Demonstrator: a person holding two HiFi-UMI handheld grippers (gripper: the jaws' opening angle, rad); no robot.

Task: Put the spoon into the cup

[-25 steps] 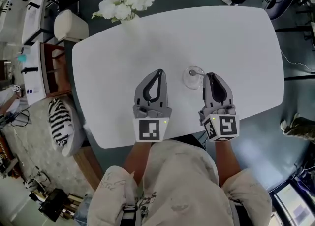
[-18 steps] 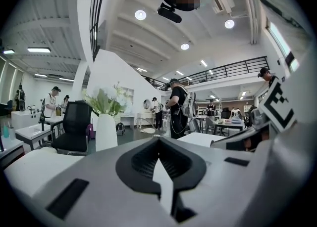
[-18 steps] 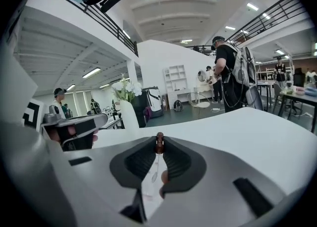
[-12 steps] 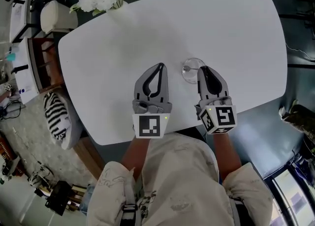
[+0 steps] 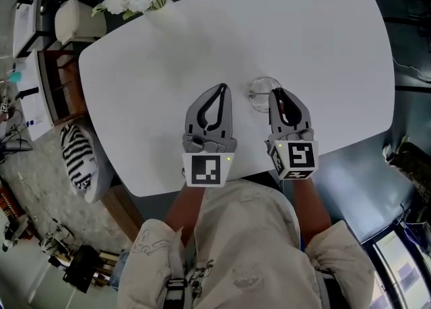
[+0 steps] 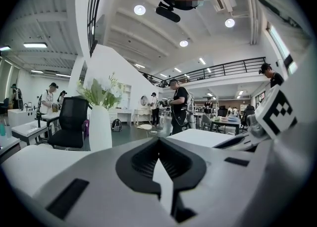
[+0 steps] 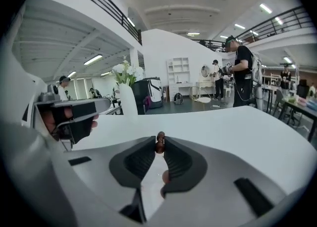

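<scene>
— Both grippers have sunk toward the table [image 5: 168, 52] since a second ago. Head view: the right gripper [image 5: 276, 91] hangs at the cup [image 5: 258, 92] rim, the left gripper [image 5: 221, 88] beside it.
— And their own views?
— Left: tips together, empty. Right: jaws opening, a brown stem, likely the spoon [image 7: 160, 142], between the tips; cup hidden below.
— The risk?
— Let go off-centre, the spoon could hit the rim and fall outside.

The white oval table [image 5: 202, 38] has a smooth, matt top, and the small round cup [image 5: 260, 91] on it is clear, glossy glass. The left claw [image 6: 158, 141] is matt grey plastic with black ribbed pads. The brown-tipped spoon [image 7: 160, 143] looks polished.
</scene>
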